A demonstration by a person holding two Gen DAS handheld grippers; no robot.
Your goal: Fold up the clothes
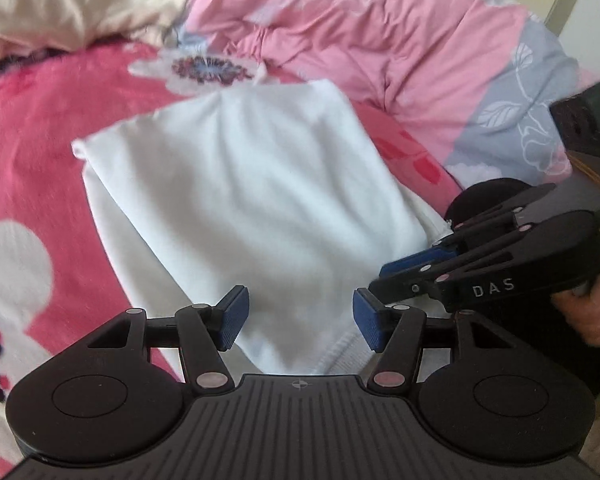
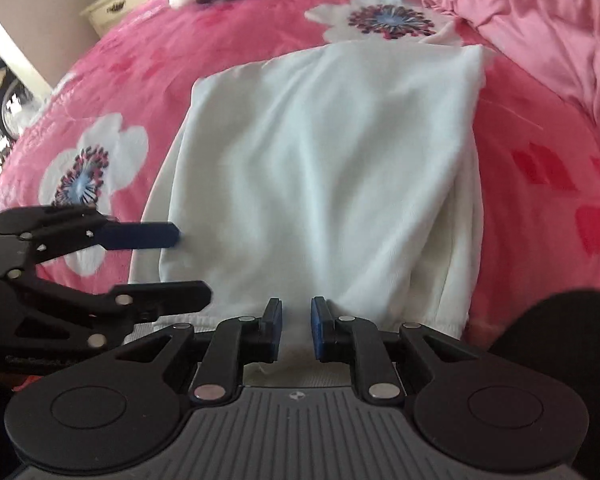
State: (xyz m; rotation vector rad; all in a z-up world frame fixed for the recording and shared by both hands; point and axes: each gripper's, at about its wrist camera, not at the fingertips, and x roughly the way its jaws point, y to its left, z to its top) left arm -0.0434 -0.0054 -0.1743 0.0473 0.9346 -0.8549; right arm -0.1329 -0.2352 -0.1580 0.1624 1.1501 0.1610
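1 white garment (image 2: 324,184) lay folded into a rough rectangle on a pink blanket (image 2: 148,80) printed with white flowers; 3 flowers (image 2: 96,168) showed in the right wrist view. 2 grippers worked at the garment's near, ribbed hem. The left gripper (image 1: 300,316) hovered over that hem with its 2 blue pads (image 1: 232,316) well apart and nothing between them but the cloth lying below. The right gripper (image 2: 296,328) sat at the same hem, toward the garment's right side, its pads (image 2: 318,328) close together with a narrow gap; whether they pinched any cloth I could not tell. A hand (image 1: 592,308) held the right gripper's grip.

Beyond the garment's far edge lay 1 crumpled pink quilt (image 1: 380,32) with grey-blue patches, and to the far left of it 1 cream cloth (image 1: 80,4) in a heap. Left of the bed, past the blanket's edge, stood 1 cream cabinet (image 2: 120,4) against a pale wall.
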